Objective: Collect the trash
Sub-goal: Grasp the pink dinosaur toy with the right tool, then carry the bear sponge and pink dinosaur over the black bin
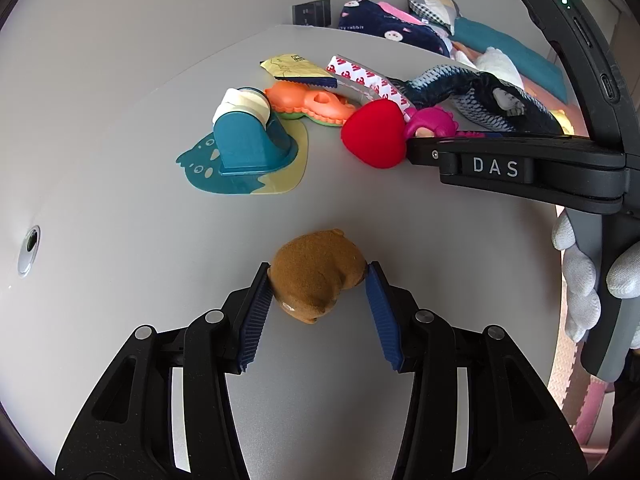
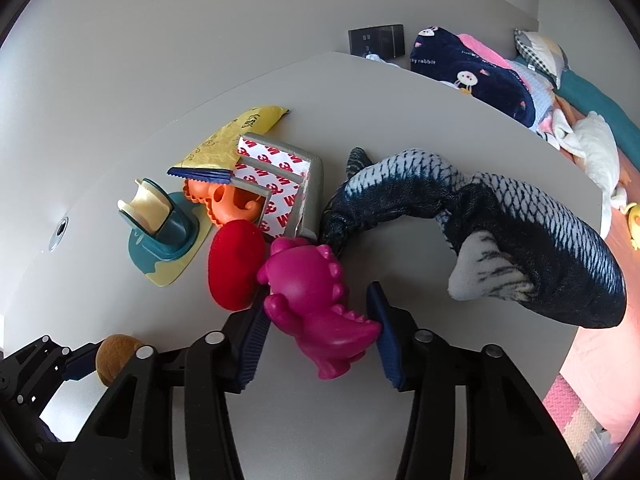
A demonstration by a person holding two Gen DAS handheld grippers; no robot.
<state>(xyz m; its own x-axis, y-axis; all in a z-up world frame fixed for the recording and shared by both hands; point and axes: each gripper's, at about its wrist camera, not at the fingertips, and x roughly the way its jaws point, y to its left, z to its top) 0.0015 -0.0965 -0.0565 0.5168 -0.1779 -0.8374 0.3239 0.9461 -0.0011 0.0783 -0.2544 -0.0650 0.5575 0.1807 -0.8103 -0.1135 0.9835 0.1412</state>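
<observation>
Right wrist view, item one: magenta plastic dinosaur figure (image 2: 320,300), lying on the pale grey tabletop (image 2: 400,128) directly between the blue ribbed pads of the right gripper (image 2: 320,320). Long axis runs from head, up and away from the camera, to tail, which reaches the right-hand pad (image 2: 384,320); the left-hand pad sits against its flank. Jaws narrowed around the figure, apparently touching both sides; whether the squeeze is firm cannot be told. The dinosaur is nearer the right hand than the left.

Item two: red heart-shaped plush cushion (image 2: 236,264), touching the dinosaur's far-left side. A lift would probably need to clear it.

Item three: fish-patterned blue-grey fabric sleeve (image 2: 500,220), lying to the right, apart from the pads.

Item four: red-and-white printed adhesive backing sheet (image 2: 276,184) and yellow foil wrapper (image 2: 224,144), beyond the dinosaur. Judged the likeliest actual trash.

Left wrist view, item five: brown plush lump (image 1: 320,276), pinched between the pads of the left gripper (image 1: 320,292) on the tabletop.

Differences between views: only the left wrist view shows the person's white-gloved hand (image 1: 580,280) on the right tool's handle, and the brown plush in full. Only the right wrist view shows the pad contact on the dinosaur; from the left, the black tool body hides most of the figure.
</observation>
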